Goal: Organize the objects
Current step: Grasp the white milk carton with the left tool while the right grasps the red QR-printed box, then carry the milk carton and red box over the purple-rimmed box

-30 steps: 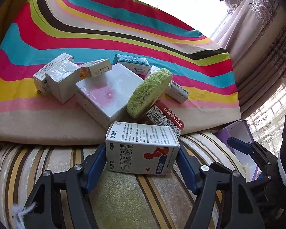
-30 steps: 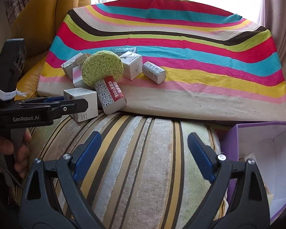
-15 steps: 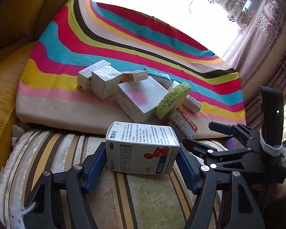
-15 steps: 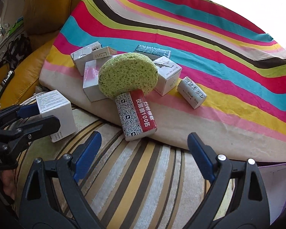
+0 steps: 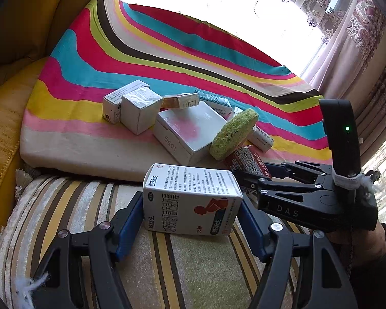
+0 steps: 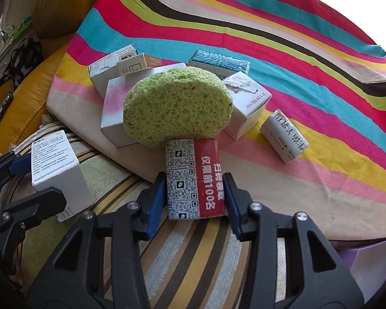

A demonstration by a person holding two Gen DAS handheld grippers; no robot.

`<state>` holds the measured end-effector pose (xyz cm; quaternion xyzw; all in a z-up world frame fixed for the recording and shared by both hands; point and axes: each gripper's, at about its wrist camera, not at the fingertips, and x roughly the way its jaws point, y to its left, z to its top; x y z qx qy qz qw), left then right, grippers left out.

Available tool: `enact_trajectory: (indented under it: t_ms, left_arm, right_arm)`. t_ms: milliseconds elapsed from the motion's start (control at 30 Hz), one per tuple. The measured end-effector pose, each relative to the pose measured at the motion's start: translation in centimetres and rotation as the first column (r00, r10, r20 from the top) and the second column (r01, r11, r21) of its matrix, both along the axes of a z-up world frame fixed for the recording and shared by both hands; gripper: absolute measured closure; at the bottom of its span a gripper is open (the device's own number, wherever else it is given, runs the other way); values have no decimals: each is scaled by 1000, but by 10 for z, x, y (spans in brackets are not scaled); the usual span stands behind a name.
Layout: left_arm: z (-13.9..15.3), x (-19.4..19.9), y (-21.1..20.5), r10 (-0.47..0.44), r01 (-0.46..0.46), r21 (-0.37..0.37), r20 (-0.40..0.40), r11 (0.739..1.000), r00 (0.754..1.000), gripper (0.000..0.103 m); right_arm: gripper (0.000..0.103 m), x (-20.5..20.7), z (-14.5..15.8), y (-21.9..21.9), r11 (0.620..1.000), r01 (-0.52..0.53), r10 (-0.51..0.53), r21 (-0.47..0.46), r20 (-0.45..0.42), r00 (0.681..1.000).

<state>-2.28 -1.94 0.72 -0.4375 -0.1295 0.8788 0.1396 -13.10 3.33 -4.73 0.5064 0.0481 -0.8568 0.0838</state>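
Note:
My left gripper (image 5: 191, 215) is shut on a white medicine box (image 5: 191, 198) with a red figure, held over the striped sofa seat; the box also shows in the right wrist view (image 6: 56, 166). My right gripper (image 6: 195, 200) has its jaws closed against the sides of a red QR-code box (image 6: 194, 179), which also shows in the left wrist view (image 5: 247, 161). A green sponge (image 6: 177, 105) leans on that box's far end. Several small boxes lie behind on the rainbow-striped cushion (image 6: 283, 59).
A large white box with a pink patch (image 5: 190, 131) and a white cube box (image 5: 139, 108) sit on the cushion. A small white packet (image 6: 284, 136) lies to the right. A purple box's edge (image 6: 373, 260) is at lower right. Yellow sofa leather (image 5: 2, 134) lies left.
My right gripper moved forward to the red QR-code box and closed on it. My left gripper, still holding the white medicine box, drew back and left.

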Motion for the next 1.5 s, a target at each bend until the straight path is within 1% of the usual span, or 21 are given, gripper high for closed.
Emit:
enact_trajectory:
  t_ms: [133,233,467,700,1067,1500]
  left_arm:
    - [1,-1,5,1,-1,-19,4,1000,1000,32]
    - [1,-2,11,-16,16,-23,6,1000,1000,32]
    - [2,-3,44,-96,96,-28,4,995,995,32]
    - [2,-5,81,-176,176,-40,-2,984,984,32]
    - [7,-4,136,-293,288,-77,-49,954,955,32]
    - [19,0,194,-405,393,-121,-100,911,909,32]
  right_arm:
    - [57,8,5,0,1000,6,-6,5,-28,1000]
    - [57,18,9,4,999,34,-34,-4,-35,999]
    - [57,42,19,29,990,142,-143,-17,-55,988]
    - [57,61,24,62,970,244,-244,-11,-68,967]
    - [57,92,37,110,934,356,-354,0,-114,928]
    - [57,125,44,162,888,459,-459,-36,-144,877]
